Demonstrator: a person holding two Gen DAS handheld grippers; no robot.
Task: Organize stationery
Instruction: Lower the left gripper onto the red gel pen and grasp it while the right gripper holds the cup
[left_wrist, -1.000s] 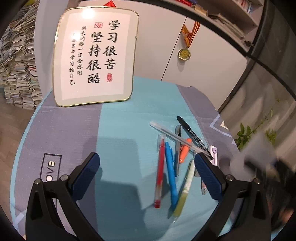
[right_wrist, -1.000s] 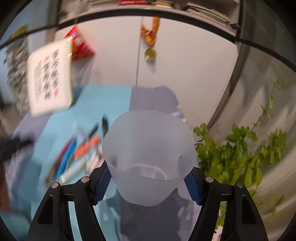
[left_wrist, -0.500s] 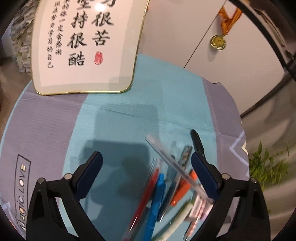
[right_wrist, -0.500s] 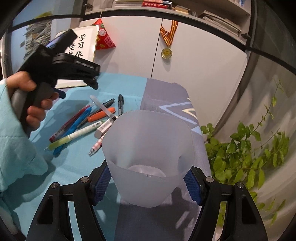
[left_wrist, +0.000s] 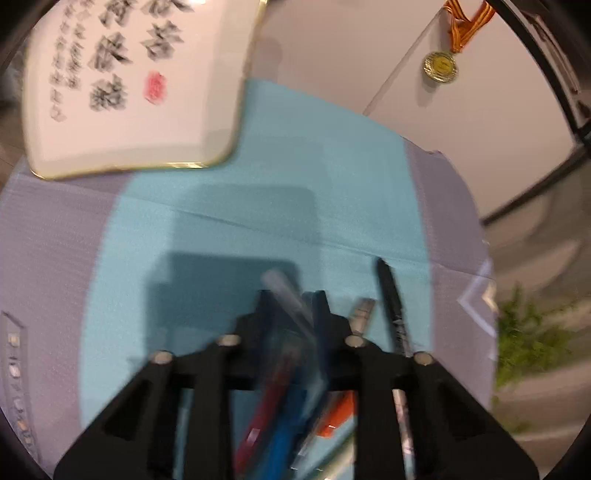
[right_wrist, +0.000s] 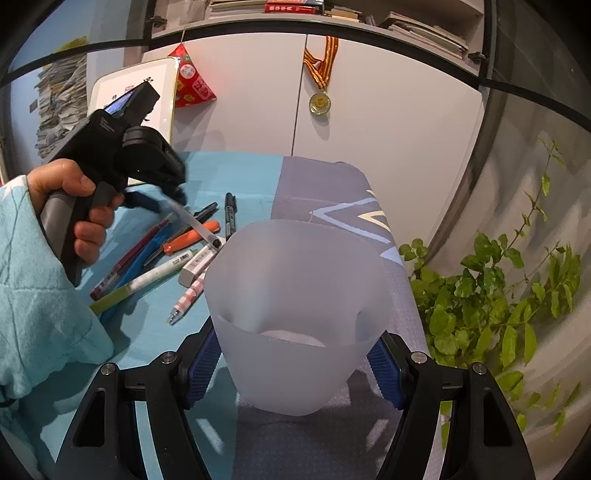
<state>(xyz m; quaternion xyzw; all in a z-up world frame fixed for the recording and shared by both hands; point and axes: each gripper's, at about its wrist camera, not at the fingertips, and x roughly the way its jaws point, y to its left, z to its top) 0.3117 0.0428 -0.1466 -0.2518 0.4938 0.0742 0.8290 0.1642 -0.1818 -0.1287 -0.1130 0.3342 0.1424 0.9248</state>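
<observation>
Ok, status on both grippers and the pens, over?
Left gripper jaws just closed on the clear pen. Right gripper shut on the frosted cup, empty. Other pens loose on the mat; nothing blocking.

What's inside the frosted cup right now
Nothing shows inside the frosted cup, held by the right gripper: only its pale bottom. Its near wall hides the front of the floor.
</observation>
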